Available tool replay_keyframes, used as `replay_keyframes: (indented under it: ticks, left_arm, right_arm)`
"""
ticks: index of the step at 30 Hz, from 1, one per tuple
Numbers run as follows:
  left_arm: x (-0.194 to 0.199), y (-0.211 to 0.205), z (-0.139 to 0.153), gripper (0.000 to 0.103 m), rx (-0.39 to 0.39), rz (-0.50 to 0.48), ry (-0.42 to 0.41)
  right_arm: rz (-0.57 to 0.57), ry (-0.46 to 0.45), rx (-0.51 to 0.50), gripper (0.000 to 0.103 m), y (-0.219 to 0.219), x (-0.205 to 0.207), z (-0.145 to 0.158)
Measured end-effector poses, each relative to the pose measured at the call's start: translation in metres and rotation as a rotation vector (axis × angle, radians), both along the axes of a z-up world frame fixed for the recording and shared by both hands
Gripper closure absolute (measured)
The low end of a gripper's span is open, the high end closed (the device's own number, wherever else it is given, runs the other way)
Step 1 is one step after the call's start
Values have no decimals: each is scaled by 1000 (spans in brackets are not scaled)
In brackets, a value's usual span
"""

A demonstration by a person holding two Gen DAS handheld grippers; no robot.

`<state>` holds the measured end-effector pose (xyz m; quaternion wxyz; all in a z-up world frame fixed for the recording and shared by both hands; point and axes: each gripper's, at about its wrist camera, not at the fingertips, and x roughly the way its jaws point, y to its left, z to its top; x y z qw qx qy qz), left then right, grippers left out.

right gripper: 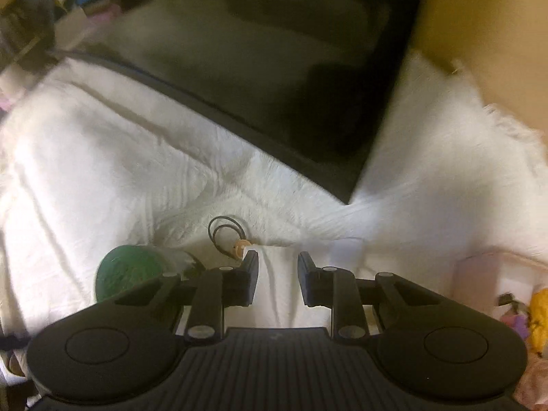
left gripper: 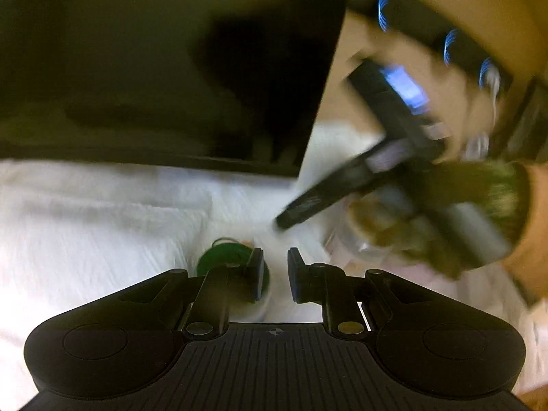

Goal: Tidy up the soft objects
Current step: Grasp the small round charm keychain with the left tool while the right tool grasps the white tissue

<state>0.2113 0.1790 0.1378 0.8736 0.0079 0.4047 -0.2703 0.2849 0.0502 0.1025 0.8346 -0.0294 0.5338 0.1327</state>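
Observation:
A green yarn-like ball (right gripper: 128, 270) lies on the white fluffy cloth (right gripper: 102, 171), beside black hair ties with a peach bead (right gripper: 226, 233). My right gripper (right gripper: 278, 281) points down at a folded white cloth (right gripper: 277, 294). Its jaws stand a little apart, and that cloth shows in the gap; I cannot make out any pinch. In the left wrist view, a gloved hand (left gripper: 479, 212) carries the blurred right gripper (left gripper: 291, 215) just above the ball (left gripper: 222, 260). My left gripper (left gripper: 276, 274) hovers over the ball's right side, jaws nearly together with nothing between them.
A large dark glossy panel (right gripper: 274, 68) lies across the far side of the cloth. A cardboard box (right gripper: 479, 34) stands at the back right. Pink (right gripper: 479, 274) and yellow (right gripper: 539, 315) items sit at the right edge. Clutter fills the far left corner (right gripper: 34, 17).

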Motion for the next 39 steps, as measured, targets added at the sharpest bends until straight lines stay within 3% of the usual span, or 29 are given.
replay_keyframes:
  ticks: [5,9,13,19,23,27,32,36,39]
  left_arm:
    - [60,-53,-3,85,274,-279,-15]
    - [80,-86,-18,85,429,-478,-17]
    - [96,-105,-35,82,503,-584,49]
    - [123,-124,-69,82,621,-649,148]
    - [128,-129,-87,82,661,-695,195]
    - [127,-129,-104,80,722,-722,169]
    - [135,-124,-103,69,677,-672,135]
    - [132,-123,-100,80,622,-706,109]
    - [139,-117,-97,80,596,-662,156]
  right_arm:
    - [-43,-107,-4,78,-30,-26,39]
    - [-75,-163,18,78,-57,-57,51]
    - [-81,-200,-15,77,-70,-81,52]
    - [-126,-178,11,74,-81,-89,42]
    - [-140,-171,10,74,-88,-96,44]
    - [-143,-170,11,68,-91,-93,42]
    - [-135,-169,13,61,-88,-89,45]
    - [-117,-164,25,60,-79,-79,47]
    - [-118,-147,43,60,-72,-67,49]
